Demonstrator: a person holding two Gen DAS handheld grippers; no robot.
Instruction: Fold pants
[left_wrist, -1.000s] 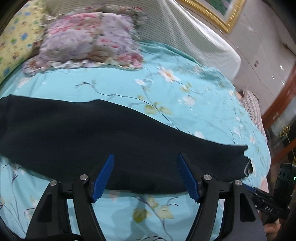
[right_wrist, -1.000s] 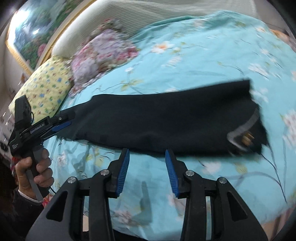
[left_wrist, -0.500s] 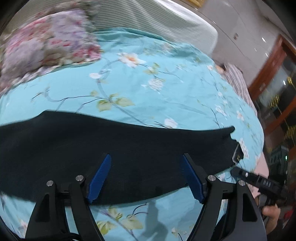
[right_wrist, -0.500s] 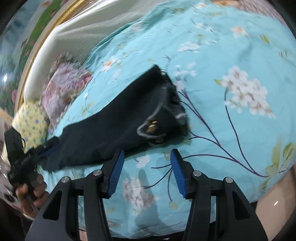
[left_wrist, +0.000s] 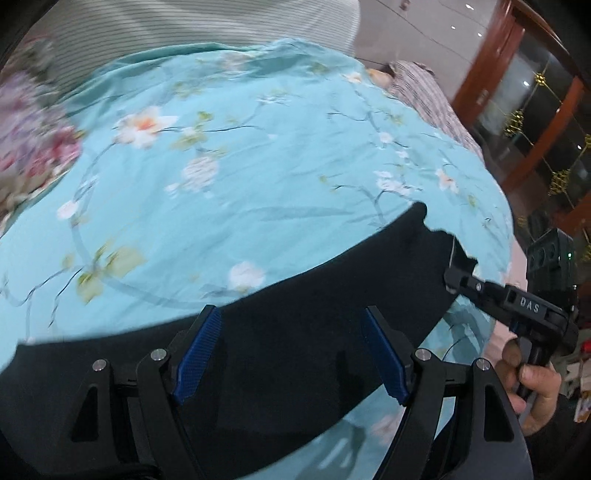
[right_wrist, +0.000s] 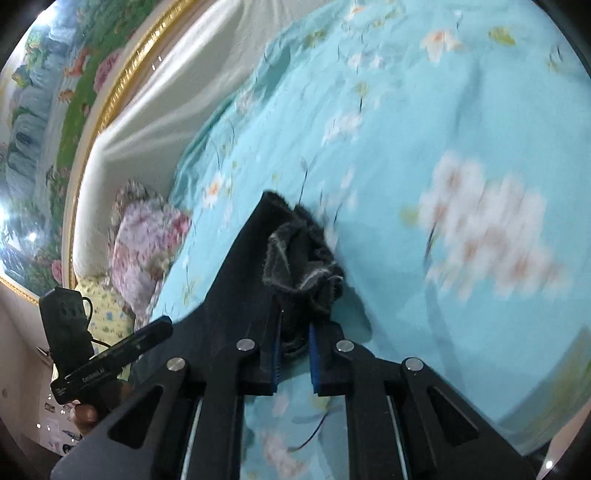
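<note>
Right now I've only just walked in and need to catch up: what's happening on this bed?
A person is folding dark pants laid across a floral bedsheet. The right gripper has closed on the bunched waistband end. The left gripper hovers open over the middle of the pants, gripping nothing.

Bedding: turquoise floral bedsheet (left_wrist: 258, 192) covered the bed.
Pillow: pink floral cushion (right_wrist: 144, 240) lay near the white headboard (right_wrist: 147, 107).
</note>
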